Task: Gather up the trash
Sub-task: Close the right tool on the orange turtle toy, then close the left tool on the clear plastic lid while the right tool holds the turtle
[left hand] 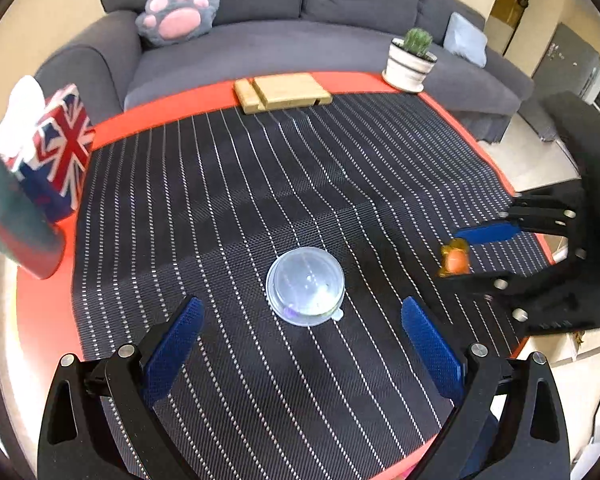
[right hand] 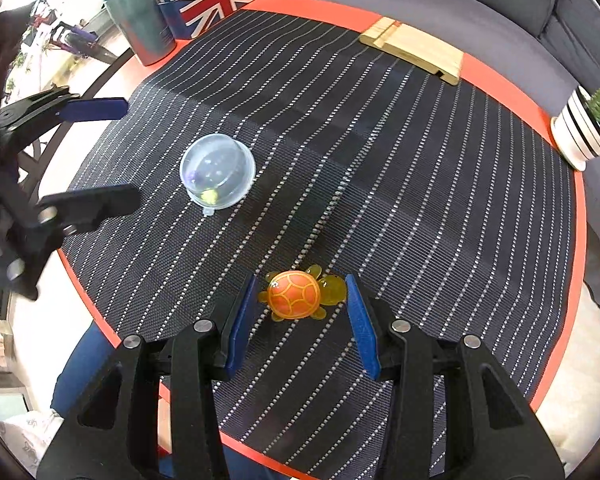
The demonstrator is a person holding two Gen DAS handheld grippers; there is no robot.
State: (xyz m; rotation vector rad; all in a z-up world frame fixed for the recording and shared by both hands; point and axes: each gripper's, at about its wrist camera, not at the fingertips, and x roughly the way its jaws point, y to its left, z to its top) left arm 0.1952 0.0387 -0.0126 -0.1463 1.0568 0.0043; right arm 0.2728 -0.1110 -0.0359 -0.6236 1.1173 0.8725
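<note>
A clear plastic dome lid [left hand: 306, 286] lies on the striped black mat, just ahead of my open left gripper [left hand: 302, 320], between its blue pads. It also shows in the right wrist view [right hand: 218, 172]. An orange toy turtle [right hand: 300, 295] lies on the mat between the blue pads of my right gripper [right hand: 302, 292], which is open around it with small gaps on both sides. In the left wrist view the turtle [left hand: 454, 260] sits between the right gripper's fingers [left hand: 488, 234]. The left gripper [right hand: 112, 152] appears at the left of the right wrist view.
The round table has an orange rim [left hand: 172, 114]. At its edge stand a Union Jack tissue box [left hand: 60, 148], a teal tumbler [right hand: 138, 20], a wooden block stand [left hand: 284, 92] and a potted cactus [left hand: 410, 60]. A grey sofa [left hand: 280, 40] lies behind.
</note>
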